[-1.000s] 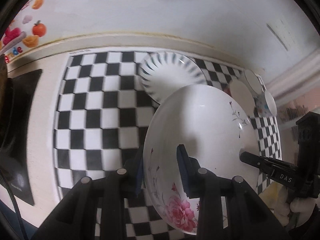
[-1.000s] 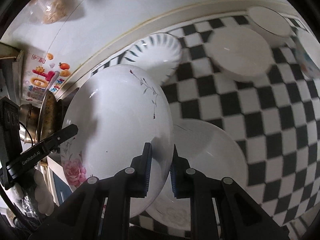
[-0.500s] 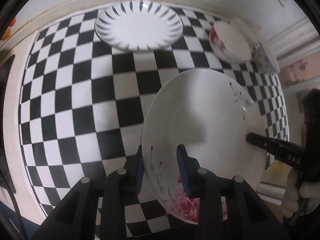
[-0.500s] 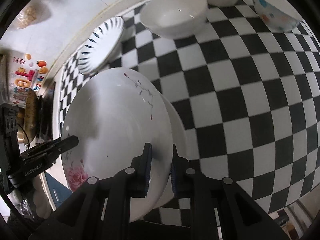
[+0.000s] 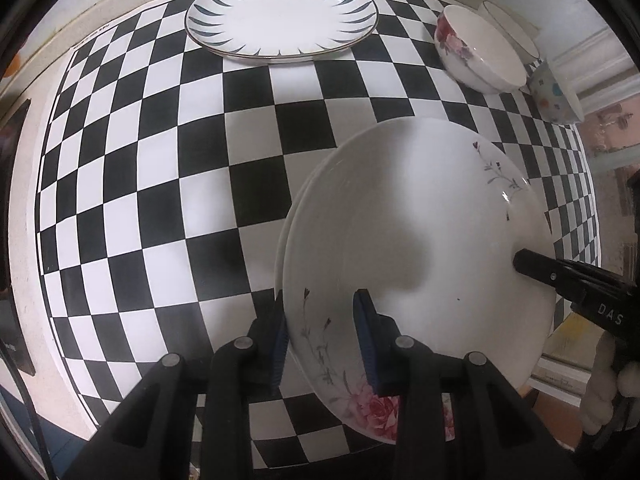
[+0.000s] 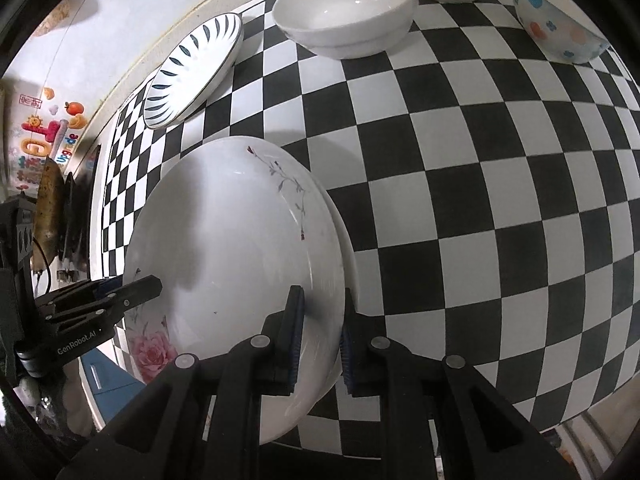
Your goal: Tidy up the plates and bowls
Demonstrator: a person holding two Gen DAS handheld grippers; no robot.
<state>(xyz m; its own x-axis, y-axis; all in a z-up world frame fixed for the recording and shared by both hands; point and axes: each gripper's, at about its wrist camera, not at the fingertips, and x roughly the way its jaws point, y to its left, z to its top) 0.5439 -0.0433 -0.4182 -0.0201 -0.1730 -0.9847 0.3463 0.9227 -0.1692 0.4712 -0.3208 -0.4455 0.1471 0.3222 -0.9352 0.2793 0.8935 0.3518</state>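
Note:
A white plate with pink rose and thin branch prints (image 5: 420, 216) (image 6: 232, 240) is held by both grippers just over a second white plate, whose rim (image 5: 280, 240) (image 6: 346, 240) shows under it on the checkered cloth. My left gripper (image 5: 322, 328) is shut on the rose plate's near rim. My right gripper (image 6: 320, 332) is shut on its opposite rim and shows in the left wrist view (image 5: 560, 280). The left gripper shows in the right wrist view (image 6: 120, 300).
A blue-petal plate (image 5: 280, 20) (image 6: 192, 68) lies at the back. A rose-print bowl (image 5: 476, 52), a plain white bowl (image 6: 348, 16) and a dotted bowl (image 5: 556, 96) (image 6: 560, 12) stand at the back right. The checkered cloth (image 5: 160, 160) covers the table.
Both grippers have carried the rose plate down toward the cloth and levelled it over the second white plate. Both keep their hold.

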